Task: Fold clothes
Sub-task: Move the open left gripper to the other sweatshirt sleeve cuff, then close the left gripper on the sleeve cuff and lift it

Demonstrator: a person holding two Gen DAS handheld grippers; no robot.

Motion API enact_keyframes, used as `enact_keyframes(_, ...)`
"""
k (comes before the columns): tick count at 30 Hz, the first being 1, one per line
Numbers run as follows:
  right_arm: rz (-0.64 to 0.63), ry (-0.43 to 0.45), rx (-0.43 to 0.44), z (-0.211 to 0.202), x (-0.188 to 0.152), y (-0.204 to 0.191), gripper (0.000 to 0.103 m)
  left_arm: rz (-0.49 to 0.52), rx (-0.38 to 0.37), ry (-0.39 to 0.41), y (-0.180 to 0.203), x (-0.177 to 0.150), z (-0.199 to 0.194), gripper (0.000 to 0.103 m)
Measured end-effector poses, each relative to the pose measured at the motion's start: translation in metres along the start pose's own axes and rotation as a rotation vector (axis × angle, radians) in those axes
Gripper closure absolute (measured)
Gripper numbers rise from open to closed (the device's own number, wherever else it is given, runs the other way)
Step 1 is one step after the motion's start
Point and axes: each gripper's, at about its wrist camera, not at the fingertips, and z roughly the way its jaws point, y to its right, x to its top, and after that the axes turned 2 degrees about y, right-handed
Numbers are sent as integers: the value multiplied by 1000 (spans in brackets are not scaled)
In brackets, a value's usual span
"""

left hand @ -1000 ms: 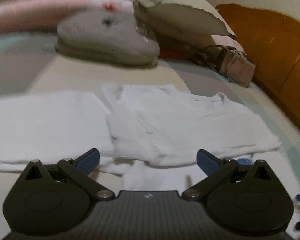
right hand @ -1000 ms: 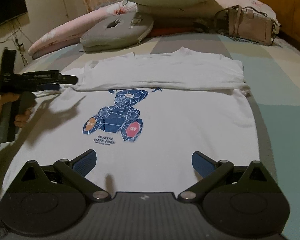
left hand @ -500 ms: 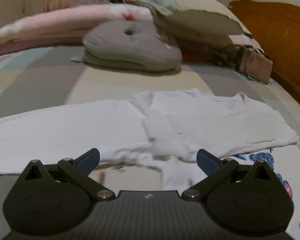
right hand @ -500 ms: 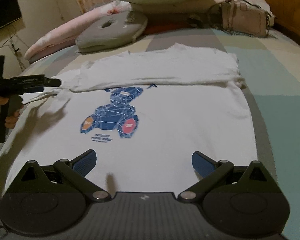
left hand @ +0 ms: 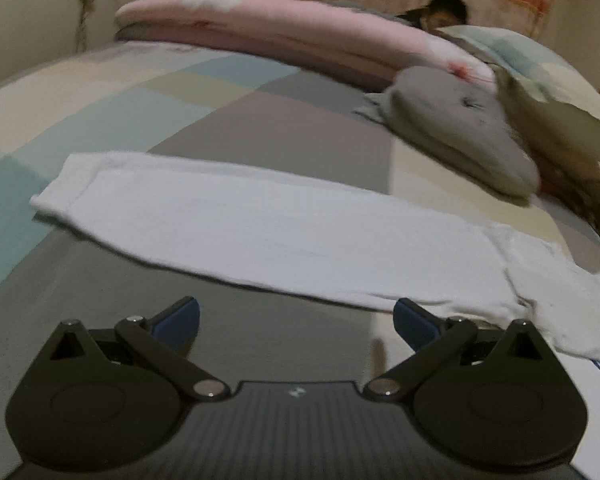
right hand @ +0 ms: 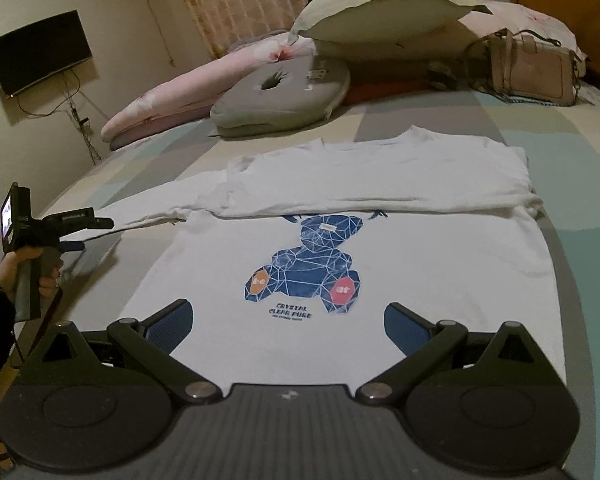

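A white long-sleeved shirt (right hand: pixel 420 256) with a blue bear print (right hand: pixel 308 264) lies flat on the bed, its upper part (right hand: pixel 380 176) folded down over the chest. One sleeve (left hand: pixel 260 232) stretches out straight to the left across the bedspread. My left gripper (left hand: pixel 296 312) is open just short of that sleeve's near edge, holding nothing. From the right wrist view the left gripper (right hand: pixel 92 234) hovers beside the sleeve (right hand: pixel 156 204), held by a hand (right hand: pixel 40 268). My right gripper (right hand: pixel 287 316) is open above the shirt's lower hem, empty.
A grey ring cushion (right hand: pixel 284 92), a pink rolled quilt (right hand: pixel 172 96), a large pillow (right hand: pixel 380 12) and a beige handbag (right hand: pixel 532 68) crowd the head of the bed. A person's head (left hand: pixel 444 12) shows behind the pillows. A screen (right hand: pixel 40 52) hangs on the left wall.
My left gripper has swung left from the folded shirt body to the outstretched sleeve and drawn back toward the bed's side. The right gripper has barely shifted.
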Motion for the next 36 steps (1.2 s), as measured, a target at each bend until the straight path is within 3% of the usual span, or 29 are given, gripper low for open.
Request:
enact_keyframes(11, 30, -19, -24, 16, 3, -1, 0, -104, -37, 41, -36, 22, 27, 1)
enact_keyframes(19, 41, -20, -30, 18, 5, 1, 0, -258, -37, 71, -58, 39, 44, 1)
enact_keyframes(30, 44, -19, -44, 18, 5, 3, 0, -282, 8, 151, -58, 55, 69, 1)
enact_keyframes(36, 48, -9, -35, 15, 6, 4, 0, -295, -58, 197, -54, 63, 59, 1)
